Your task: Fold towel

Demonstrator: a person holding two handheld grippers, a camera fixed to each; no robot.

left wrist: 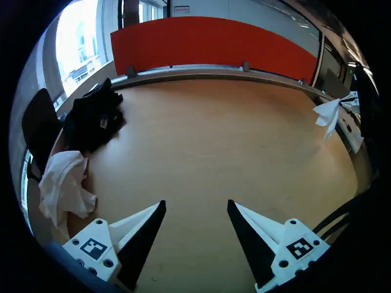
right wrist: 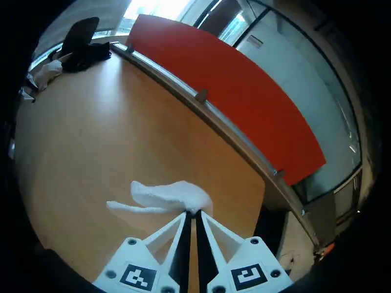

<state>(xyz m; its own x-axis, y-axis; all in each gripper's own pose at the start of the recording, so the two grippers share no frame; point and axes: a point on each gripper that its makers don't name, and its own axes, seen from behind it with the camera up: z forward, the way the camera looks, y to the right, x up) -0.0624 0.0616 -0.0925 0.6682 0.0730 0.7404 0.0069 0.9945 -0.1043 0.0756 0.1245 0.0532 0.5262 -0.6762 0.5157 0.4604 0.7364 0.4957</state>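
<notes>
A small white towel (right wrist: 166, 198) bunches at the tips of my right gripper (right wrist: 194, 213), which is shut on its edge above the wooden table (right wrist: 97, 136). In the left gripper view the same towel (left wrist: 328, 116) hangs down from the right gripper (left wrist: 350, 100) at the table's far right edge. My left gripper (left wrist: 196, 202) is open low over the near part of the table (left wrist: 220, 136), with nothing between its fingers. A second white cloth (left wrist: 63, 188) lies crumpled at the table's left edge, left of the left gripper.
A black garment (left wrist: 93, 119) is heaped at the left back of the table, with a dark chair (left wrist: 39, 127) beside it. A red partition (left wrist: 210, 44) runs along the table's far edge. In the right gripper view the black garment (right wrist: 85, 56) and white cloth (right wrist: 49, 73) lie far off.
</notes>
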